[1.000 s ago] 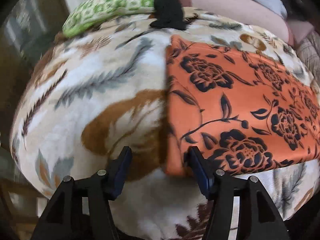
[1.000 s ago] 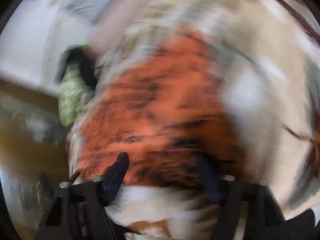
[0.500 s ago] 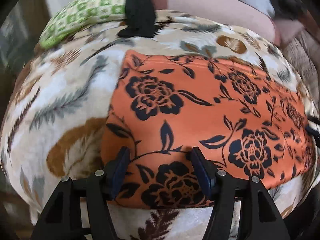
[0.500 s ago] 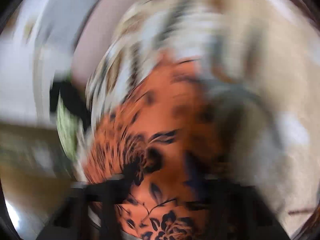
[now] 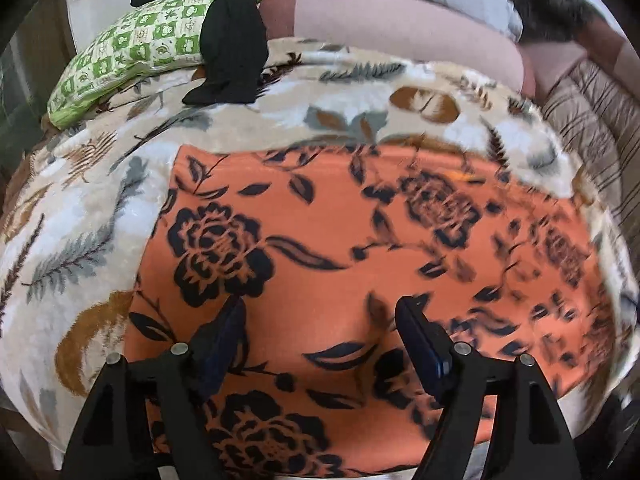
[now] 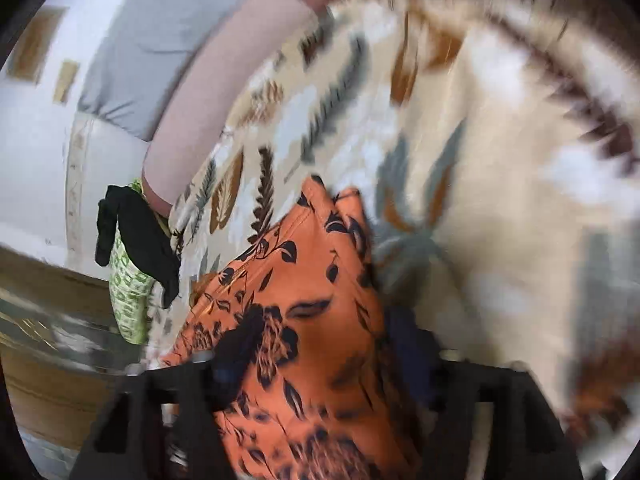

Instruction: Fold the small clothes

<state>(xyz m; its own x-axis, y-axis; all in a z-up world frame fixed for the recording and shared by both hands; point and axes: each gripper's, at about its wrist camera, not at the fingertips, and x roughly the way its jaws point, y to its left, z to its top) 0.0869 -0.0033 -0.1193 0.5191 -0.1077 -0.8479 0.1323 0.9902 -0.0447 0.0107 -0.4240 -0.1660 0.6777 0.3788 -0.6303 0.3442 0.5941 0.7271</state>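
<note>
An orange garment with black flowers lies flat on a cream blanket with a leaf print. My left gripper is open, its fingers spread over the garment's near part, holding nothing. In the right wrist view the same orange garment lies under and ahead of my right gripper, which is open over one end of it. That view is blurred by motion.
A green checked pillow with a black garment draped over it sits at the far left. A person's bare leg lies along the far side. A striped cover is at the right.
My left gripper has moved right, from the garment's left edge to over its middle. My right gripper has swung over the garment's end. Both stay open.
</note>
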